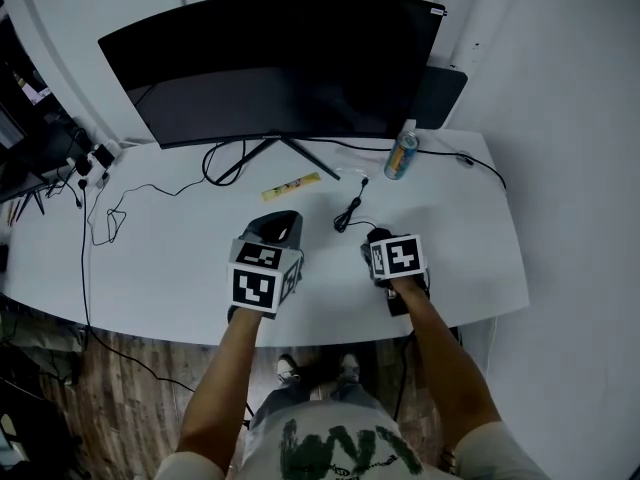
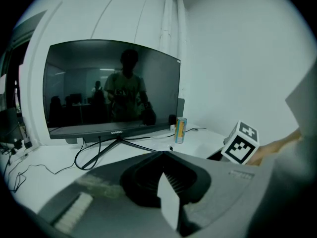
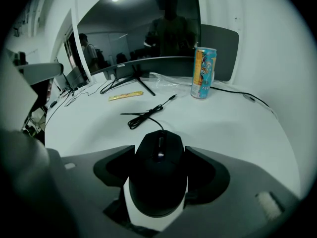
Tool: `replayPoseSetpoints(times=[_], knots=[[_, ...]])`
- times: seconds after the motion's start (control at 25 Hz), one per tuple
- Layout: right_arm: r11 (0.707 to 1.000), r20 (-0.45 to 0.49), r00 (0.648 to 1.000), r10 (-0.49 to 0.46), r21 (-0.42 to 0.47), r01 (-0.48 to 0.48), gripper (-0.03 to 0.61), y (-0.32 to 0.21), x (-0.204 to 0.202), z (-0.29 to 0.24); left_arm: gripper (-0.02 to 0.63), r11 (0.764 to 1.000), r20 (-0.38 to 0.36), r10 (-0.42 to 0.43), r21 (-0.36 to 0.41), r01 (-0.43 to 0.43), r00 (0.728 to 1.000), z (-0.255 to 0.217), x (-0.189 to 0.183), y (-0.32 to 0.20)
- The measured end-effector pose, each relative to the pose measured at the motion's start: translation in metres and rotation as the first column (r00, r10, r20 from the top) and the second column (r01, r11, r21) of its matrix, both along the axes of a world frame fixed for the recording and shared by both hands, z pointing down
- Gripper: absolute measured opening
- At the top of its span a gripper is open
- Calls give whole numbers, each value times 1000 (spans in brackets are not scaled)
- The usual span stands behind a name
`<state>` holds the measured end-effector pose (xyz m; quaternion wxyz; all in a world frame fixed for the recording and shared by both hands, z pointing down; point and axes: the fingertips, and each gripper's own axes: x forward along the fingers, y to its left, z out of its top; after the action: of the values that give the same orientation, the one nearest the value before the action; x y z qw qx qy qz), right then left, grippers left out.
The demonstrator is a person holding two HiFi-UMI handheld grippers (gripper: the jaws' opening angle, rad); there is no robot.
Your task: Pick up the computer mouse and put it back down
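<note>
One monitor (image 1: pixel 280 63), one mouse (image 3: pixel 158 170), one can (image 1: pixel 401 155), two grippers (image 1: pixel 279 225) (image 1: pixel 379 240).

I'm looking down on an office workstation: a white desk (image 1: pixel 180 258) is carrying a wide curved monitor (image 1: pixel 280 63), a wired mouse (image 3: pixel 158 172), trailing cables (image 1: pixel 84 258) and a drink can (image 1: pixel 401 155).

Mouse (image 3: pixel 158 175) first: black plastic, matt across the back, with a faint sheen around the wheel. The right gripper (image 3: pixel 159 148) has a grey plastic shell, dull, and its jaws are darker and just as flat. The cord (image 3: pixel 143 117) looks rubbery and black, with no shine. The desk (image 3: pixel 233 128) is white, smooth and matt, barely reflecting. The monitor (image 2: pixel 111 86) screen is glossy and mirrors the room like dark glass; its frame is matt black plastic. The can (image 3: pixel 203 73) is metal, printed, with a bright sheen. Down below, the floor (image 1: pixel 130 393) shows brown wood planks, and the shirt (image 1: pixel 340 453) is soft pale cloth.
</note>
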<state>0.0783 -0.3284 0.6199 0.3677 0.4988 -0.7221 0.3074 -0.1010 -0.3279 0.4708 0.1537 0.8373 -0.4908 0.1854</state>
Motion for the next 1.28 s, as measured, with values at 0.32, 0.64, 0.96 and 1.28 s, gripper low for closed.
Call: replayPoseSetpoints(times=[0.32, 0.64, 0.96, 1.28], knots=[[995, 49, 999, -15, 94, 10, 313, -5, -6, -43, 3, 999, -1, 3, 35, -3, 1000, -18, 3, 5], [986, 61, 998, -26, 167, 15, 314, -10, -7, -79, 3, 997, -3, 9, 72, -9, 1000, -38, 7, 4], [970, 82, 996, -37, 245, 16, 313, -17, -8, -120, 3, 994, -4, 14, 105, -14, 1000, -58, 10, 1], [936, 104, 993, -53, 352, 13, 314, -24, -12, -169, 3, 992, -6, 14, 128, -13, 1000, -70, 9, -1]])
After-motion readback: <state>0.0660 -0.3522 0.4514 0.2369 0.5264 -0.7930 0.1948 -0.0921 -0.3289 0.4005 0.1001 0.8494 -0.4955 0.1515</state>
